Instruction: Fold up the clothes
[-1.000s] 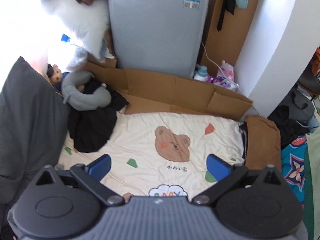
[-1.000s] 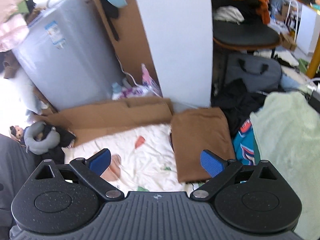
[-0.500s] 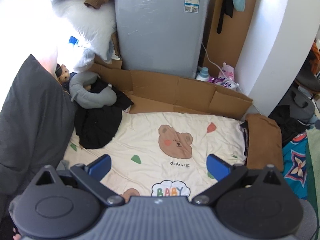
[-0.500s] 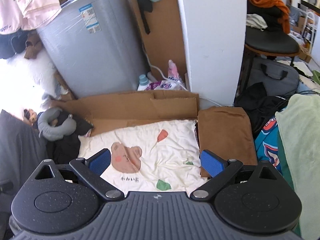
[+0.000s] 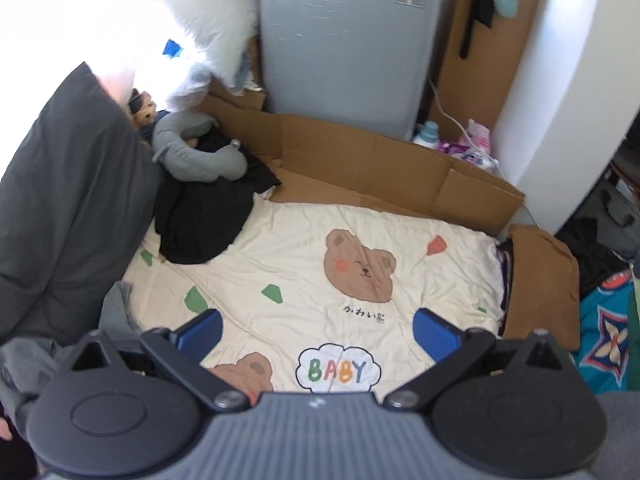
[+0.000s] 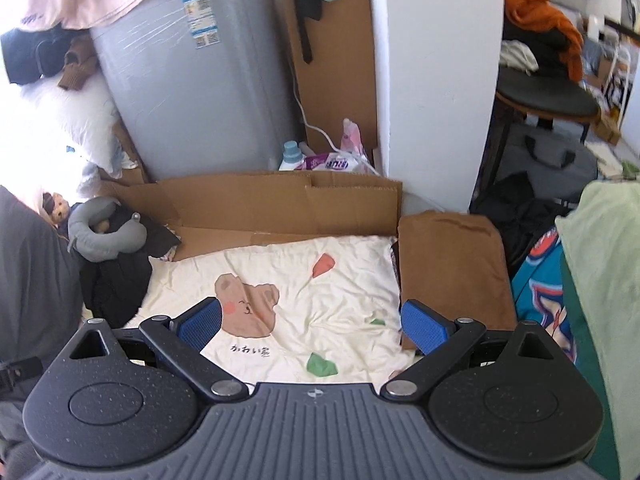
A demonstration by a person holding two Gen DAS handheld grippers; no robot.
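Note:
A crumpled black garment (image 5: 204, 216) (image 6: 116, 280) lies at the far left of the cream bear-print blanket (image 5: 312, 280) (image 6: 304, 280). A folded brown garment (image 5: 540, 280) (image 6: 452, 264) sits off the blanket's right edge. My left gripper (image 5: 318, 330) hovers open above the near part of the blanket, nothing between its blue pads. My right gripper (image 6: 312, 326) is open too, held over the blanket's right half with the brown garment just past its right finger. Both are well short of the black garment.
A grey neck pillow (image 5: 192, 152) rests on the black garment. Flattened cardboard (image 5: 380, 176) and a grey appliance (image 5: 340, 40) stand behind the blanket. A grey cushion (image 5: 60, 208) bounds the left. A white pillar (image 6: 436, 80), a teal patterned cloth (image 6: 540, 296) and a pale green cloth (image 6: 600, 260) crowd the right.
The right gripper has swung left, bringing the blanket and black garment into its view. The left gripper has drawn back and shifted slightly, showing more of the near blanket. Both stayed open.

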